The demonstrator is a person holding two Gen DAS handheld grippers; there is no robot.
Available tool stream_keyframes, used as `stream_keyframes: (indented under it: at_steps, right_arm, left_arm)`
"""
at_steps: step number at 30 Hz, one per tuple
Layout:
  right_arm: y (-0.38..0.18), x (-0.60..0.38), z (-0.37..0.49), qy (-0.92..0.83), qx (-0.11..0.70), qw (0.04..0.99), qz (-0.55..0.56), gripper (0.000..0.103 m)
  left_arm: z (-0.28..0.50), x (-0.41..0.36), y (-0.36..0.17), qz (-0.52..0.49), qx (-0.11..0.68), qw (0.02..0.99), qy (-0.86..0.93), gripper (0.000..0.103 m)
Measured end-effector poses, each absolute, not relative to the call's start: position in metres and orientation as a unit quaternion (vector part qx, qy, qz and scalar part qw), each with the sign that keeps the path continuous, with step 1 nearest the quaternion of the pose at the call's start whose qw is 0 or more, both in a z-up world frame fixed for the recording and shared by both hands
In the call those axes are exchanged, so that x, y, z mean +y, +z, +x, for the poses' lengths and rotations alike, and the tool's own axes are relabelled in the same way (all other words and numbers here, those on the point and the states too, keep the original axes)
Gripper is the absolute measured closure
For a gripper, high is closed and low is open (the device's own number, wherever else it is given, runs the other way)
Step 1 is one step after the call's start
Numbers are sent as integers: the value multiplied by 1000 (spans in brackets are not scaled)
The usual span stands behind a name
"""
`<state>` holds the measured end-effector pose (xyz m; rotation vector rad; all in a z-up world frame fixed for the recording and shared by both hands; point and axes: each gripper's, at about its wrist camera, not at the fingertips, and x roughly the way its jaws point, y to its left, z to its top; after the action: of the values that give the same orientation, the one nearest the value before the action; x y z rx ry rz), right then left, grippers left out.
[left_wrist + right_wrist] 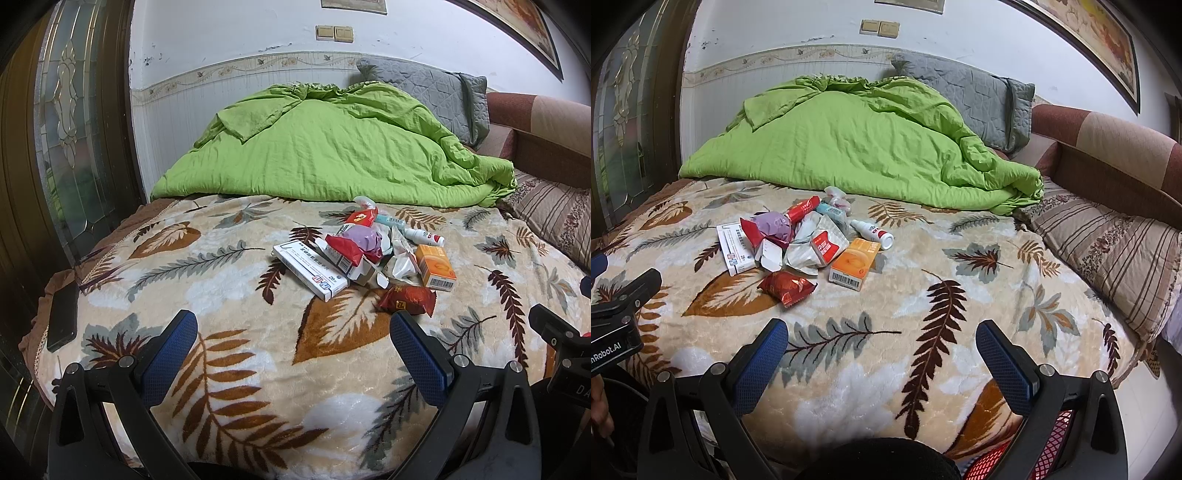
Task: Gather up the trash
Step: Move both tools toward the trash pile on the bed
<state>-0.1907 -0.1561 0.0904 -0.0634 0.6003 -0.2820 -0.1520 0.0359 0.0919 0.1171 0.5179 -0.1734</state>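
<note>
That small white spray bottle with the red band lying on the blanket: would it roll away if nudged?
Probably a little. The small white spray bottle with the red band lies on its side and looks round, so it could roll, though the plush leaf-patterned blanket should slow it. Its smooth plastic may slip between fingers.

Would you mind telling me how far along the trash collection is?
Nothing looks collected yet: the trash pile, including the orange box and red snack packet, still lies on the leaf-print blanket. The left gripper and right gripper are both open and empty. Everything remains.
</note>
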Motion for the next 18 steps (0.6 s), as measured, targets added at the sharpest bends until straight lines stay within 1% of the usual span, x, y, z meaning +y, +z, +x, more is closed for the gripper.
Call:
stream_keyframes:
  at_steps: [9, 12, 13, 16, 18]
  right_arm:
    - [83, -157, -190, -136, 305, 942, -23, 0]
    - [80, -161, -190, -126, 320, 939, 0, 0]
    - [82, -163, -188, -115, 341, 933, 28, 0]
    - [85, -171, -184, -92, 367, 922, 76, 0]
    - [82, -174, -180, -89, 371, 922, 62, 1]
  left_arm:
    - [-151, 37, 92, 57, 259, 961, -85, 0]
    - [-146, 41, 87, 41, 276, 956, -90, 0]
    - [-143, 44, 84, 30, 288, 953, -91, 0]
    - [-134, 52, 78, 4, 320, 942, -99, 0]
    - [-129, 54, 76, -9, 337, 936, -105, 0]
